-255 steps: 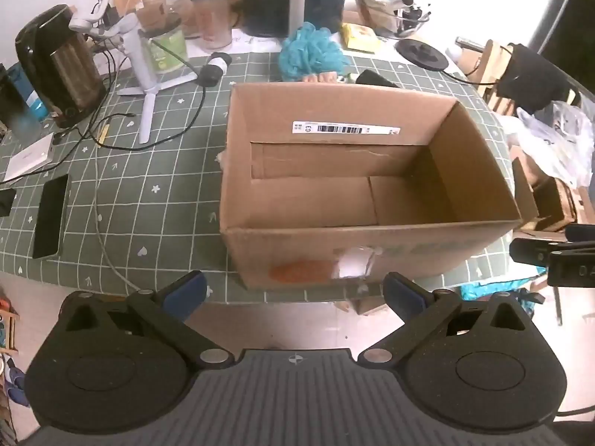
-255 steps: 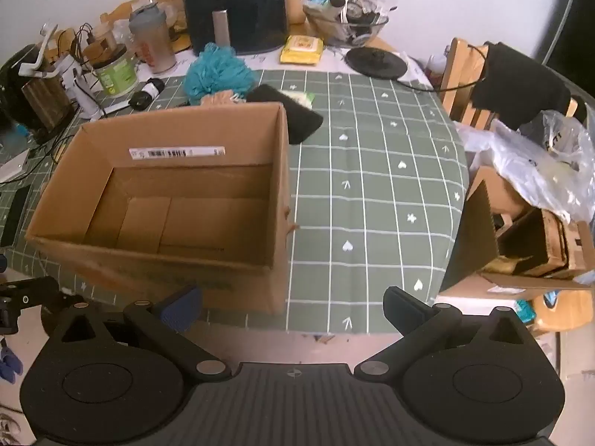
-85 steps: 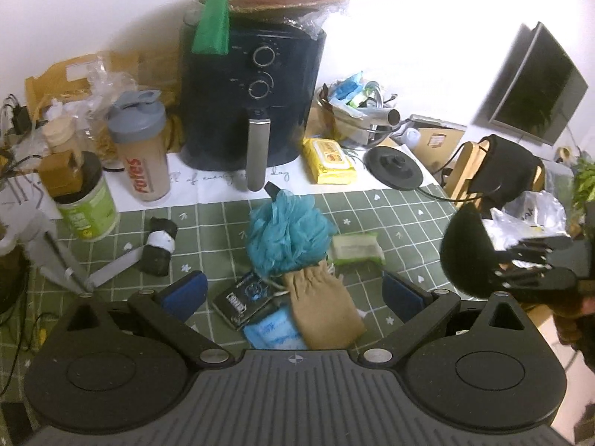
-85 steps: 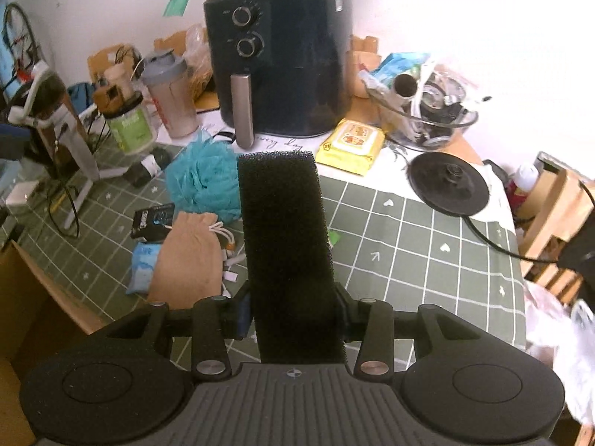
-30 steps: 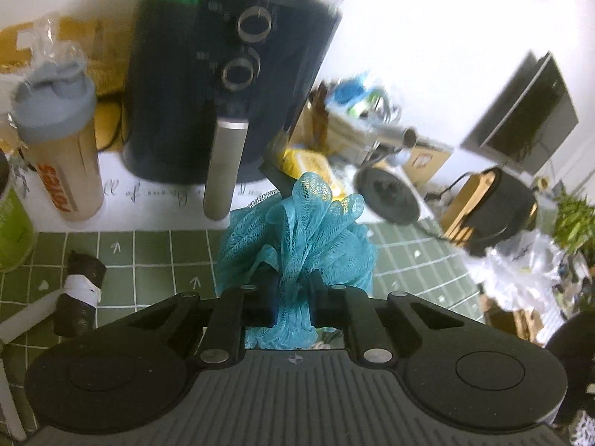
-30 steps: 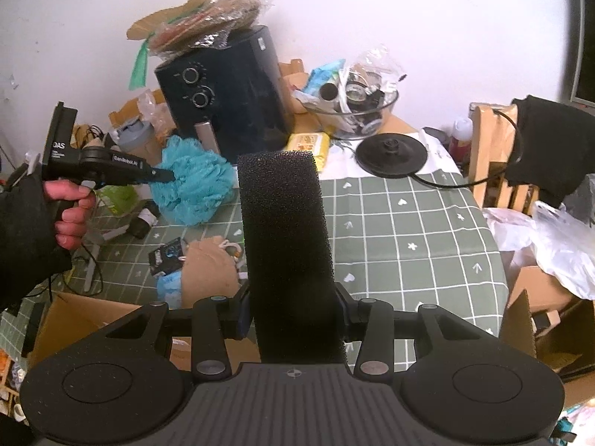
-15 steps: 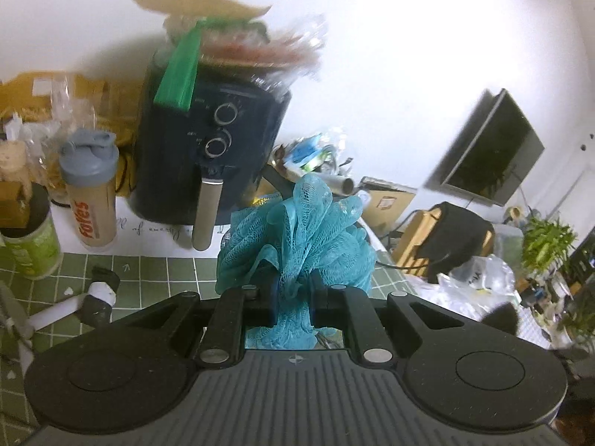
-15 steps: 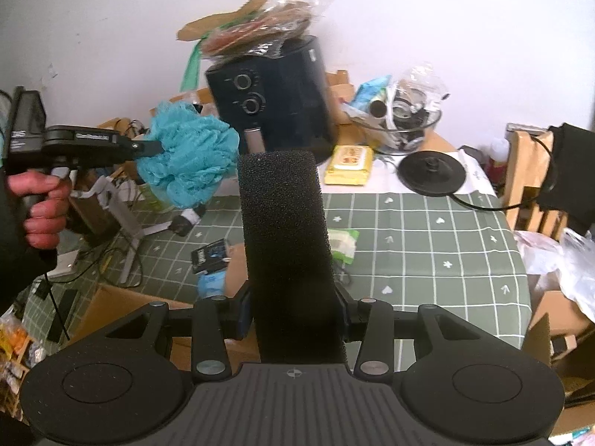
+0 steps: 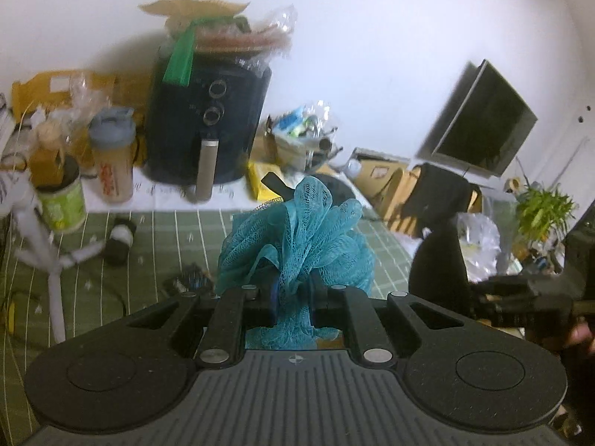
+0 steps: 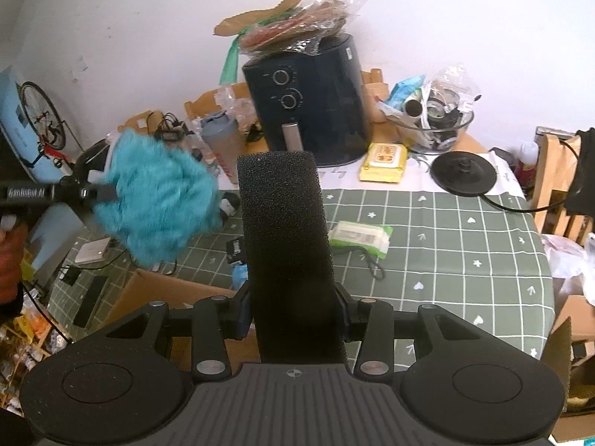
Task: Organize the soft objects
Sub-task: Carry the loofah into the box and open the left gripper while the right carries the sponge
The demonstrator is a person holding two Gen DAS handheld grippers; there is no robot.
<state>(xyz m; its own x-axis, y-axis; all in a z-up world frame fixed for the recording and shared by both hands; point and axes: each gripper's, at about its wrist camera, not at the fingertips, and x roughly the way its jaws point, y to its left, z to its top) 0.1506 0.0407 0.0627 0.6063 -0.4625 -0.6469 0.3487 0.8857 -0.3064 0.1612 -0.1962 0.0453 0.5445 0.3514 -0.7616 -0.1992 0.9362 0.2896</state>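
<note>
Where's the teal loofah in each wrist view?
Left wrist: loofah at centre, clamped in the left tool.
Right wrist: loofah at left, blurred, held up above the table; black foam fills the centre.
Shared landmark: air fryer by the wall.

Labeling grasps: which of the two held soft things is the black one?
The foam block, gripped upright in the right tool. The left tool holds the teal mesh bath pouf.

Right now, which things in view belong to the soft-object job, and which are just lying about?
Job:
- teal bath pouf, in left gripper
- black foam block, in right gripper
- cardboard box

Lying about:
- air fryer
- shaker bottle
- yellow wipes pack
</note>
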